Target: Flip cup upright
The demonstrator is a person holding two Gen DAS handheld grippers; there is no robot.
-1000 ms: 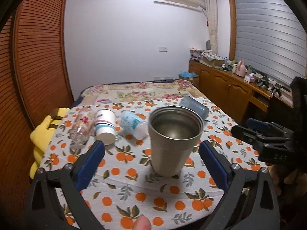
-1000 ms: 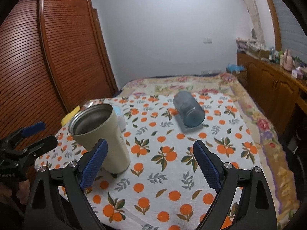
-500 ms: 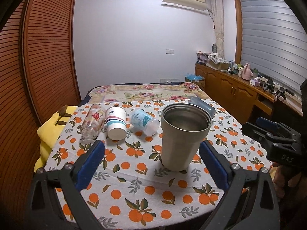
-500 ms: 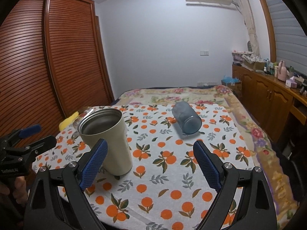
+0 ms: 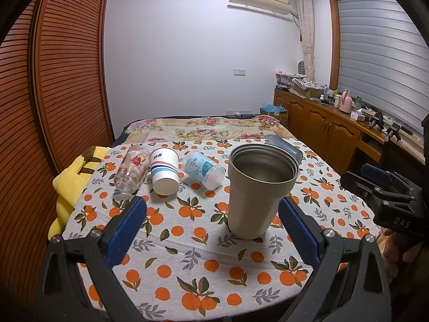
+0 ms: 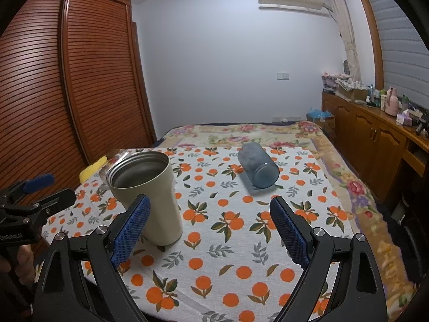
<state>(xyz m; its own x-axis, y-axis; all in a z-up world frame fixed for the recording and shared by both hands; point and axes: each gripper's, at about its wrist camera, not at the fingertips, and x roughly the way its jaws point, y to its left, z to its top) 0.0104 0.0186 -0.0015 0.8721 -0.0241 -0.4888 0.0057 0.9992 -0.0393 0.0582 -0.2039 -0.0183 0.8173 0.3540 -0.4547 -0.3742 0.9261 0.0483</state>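
Observation:
A beige steel tumbler (image 5: 261, 190) stands upright on the orange-print tablecloth (image 5: 203, 265); it also shows in the right wrist view (image 6: 150, 193). A blue cup (image 6: 258, 165) lies on its side farther back, mostly hidden behind the tumbler in the left wrist view (image 5: 284, 147). My left gripper (image 5: 211, 230) is open and empty, just short of the tumbler. My right gripper (image 6: 210, 228) is open and empty, right of the tumbler and short of the blue cup. Each gripper shows at the edge of the other's view.
A clear flowered glass (image 5: 131, 169), a striped paper cup (image 5: 164, 170) and a pale blue cup (image 5: 203, 169) lie on their sides at the back left. A yellow cloth (image 5: 72, 177) hangs at the left edge. A bed (image 6: 241, 134) lies behind, cabinets (image 6: 375, 139) at the right.
Both grippers have drawn back and risen, so the tumbler and table look farther away and lower. The tumbler stays upright and no cup has moved.

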